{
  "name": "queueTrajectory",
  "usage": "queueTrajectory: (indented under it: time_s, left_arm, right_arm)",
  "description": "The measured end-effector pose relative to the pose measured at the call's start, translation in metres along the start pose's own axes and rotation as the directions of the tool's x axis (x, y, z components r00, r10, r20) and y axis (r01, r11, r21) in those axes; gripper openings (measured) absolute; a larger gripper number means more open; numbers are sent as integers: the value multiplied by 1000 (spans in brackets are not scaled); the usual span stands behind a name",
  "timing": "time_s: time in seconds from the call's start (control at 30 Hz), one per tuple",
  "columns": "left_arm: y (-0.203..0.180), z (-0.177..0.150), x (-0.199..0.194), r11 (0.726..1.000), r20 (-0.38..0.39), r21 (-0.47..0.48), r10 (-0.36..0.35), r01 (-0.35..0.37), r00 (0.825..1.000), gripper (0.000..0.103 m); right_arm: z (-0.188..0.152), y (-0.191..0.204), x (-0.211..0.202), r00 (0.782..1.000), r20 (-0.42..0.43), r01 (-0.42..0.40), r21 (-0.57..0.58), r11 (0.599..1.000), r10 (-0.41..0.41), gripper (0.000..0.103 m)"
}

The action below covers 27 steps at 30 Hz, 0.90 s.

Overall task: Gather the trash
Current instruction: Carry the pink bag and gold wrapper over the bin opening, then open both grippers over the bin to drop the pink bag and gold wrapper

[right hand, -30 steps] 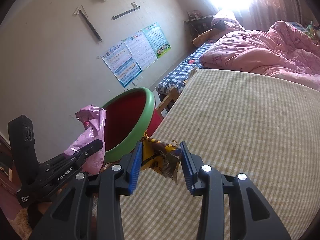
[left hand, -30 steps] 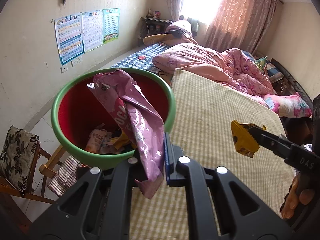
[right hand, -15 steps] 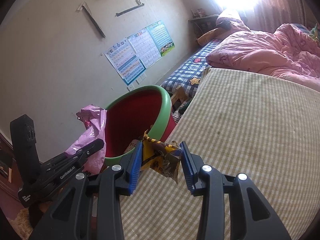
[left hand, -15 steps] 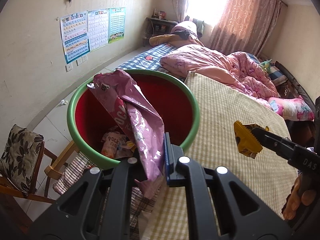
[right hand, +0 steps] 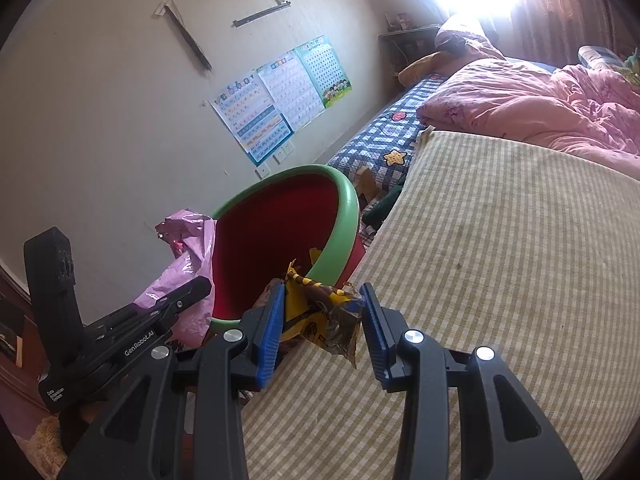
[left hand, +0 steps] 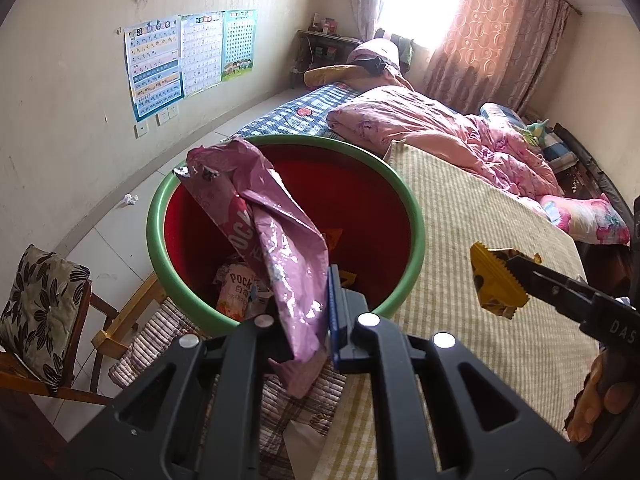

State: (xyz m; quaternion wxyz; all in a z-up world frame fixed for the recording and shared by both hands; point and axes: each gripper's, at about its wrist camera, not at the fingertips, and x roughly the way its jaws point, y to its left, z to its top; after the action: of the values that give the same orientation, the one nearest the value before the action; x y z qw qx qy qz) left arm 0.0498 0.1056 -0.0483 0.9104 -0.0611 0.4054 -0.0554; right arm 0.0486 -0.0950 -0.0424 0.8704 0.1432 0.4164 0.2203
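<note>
A red bin with a green rim [left hand: 414, 216] [right hand: 344, 224] stands beside the bed and holds several snack wrappers [left hand: 236, 290]. My left gripper [left hand: 310, 316] is shut on a long pink snack bag [left hand: 276, 240], which hangs over the bin's near side. In the right wrist view that pink bag [right hand: 184, 240] shows left of the bin. My right gripper [right hand: 322, 326] is shut on a crumpled yellow wrapper [right hand: 320, 316] [left hand: 494, 280], held above the striped mattress near the bin's rim.
The yellow-and-white striped mattress [right hand: 520, 260] fills the right side, with a pink quilt [left hand: 440, 128] beyond. A wooden chair with a floral cushion [left hand: 42, 308] stands on the left. A striped cloth [left hand: 160, 340] lies under the bin. Posters [left hand: 188, 56] hang on the wall.
Both grippers have moved towards the bin with their wrappers; the bin looks larger and nearer in both views, and the pink bag now hangs over its opening.
</note>
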Motion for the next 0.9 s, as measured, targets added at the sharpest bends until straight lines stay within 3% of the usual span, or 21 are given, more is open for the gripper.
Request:
queueTrajectory:
  time_s: [0.9]
  left_arm:
    - [12,6,12,1000,-24,12,-8,8,1000,9]
  right_arm:
    - [6,9,8,1000,-4,-8,21,1000,8,38]
